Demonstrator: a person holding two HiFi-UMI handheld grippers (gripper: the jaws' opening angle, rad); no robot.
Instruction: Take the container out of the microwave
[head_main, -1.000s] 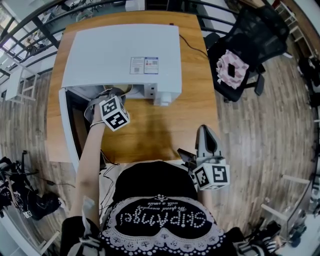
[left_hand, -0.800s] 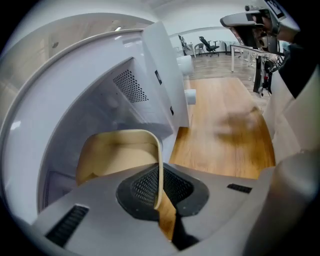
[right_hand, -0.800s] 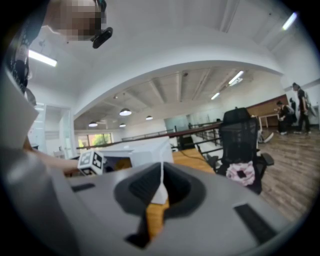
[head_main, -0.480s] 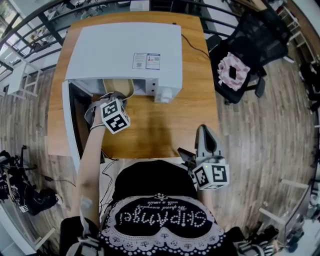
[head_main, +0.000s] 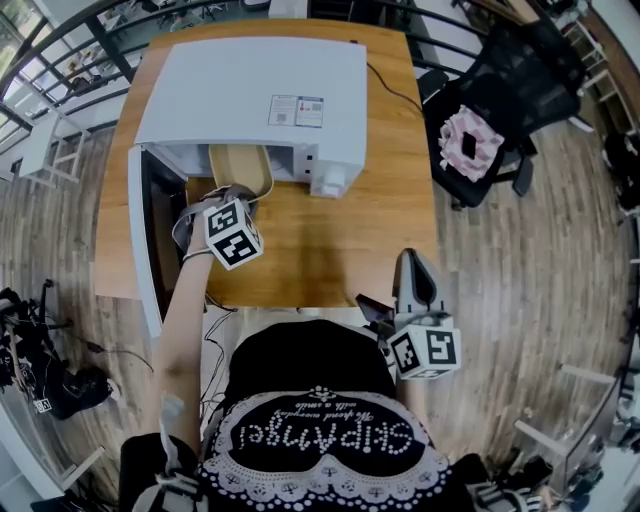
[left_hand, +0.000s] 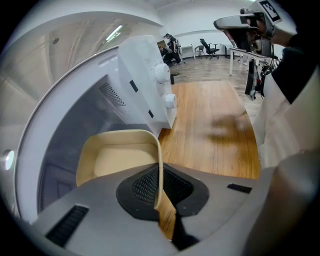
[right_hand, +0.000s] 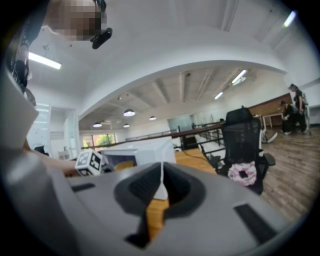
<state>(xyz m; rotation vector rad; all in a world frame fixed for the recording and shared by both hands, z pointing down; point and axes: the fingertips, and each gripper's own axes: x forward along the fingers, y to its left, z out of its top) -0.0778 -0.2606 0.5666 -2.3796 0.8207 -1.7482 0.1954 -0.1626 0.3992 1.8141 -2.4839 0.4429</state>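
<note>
A beige, empty container (head_main: 240, 166) sticks halfway out of the white microwave's (head_main: 250, 90) open front. My left gripper (head_main: 233, 194) is shut on its near rim. In the left gripper view the thin container wall (left_hand: 117, 160) runs between the closed pads of the left gripper (left_hand: 160, 197), with the microwave (left_hand: 142, 75) behind it. My right gripper (head_main: 413, 272) hangs off the table's near edge by the person's body, away from the microwave. The right gripper (right_hand: 161, 192) is shut with nothing in it.
The microwave door (head_main: 140, 250) stands swung open on the left, along the table's side. The wooden table (head_main: 370, 225) stretches to the right of the microwave. A black office chair (head_main: 490, 100) with a pink item (head_main: 468, 140) stands right of the table.
The left gripper has drawn back toward the person with the container, which now shows further out of the microwave. The right gripper has stayed where it was.
</note>
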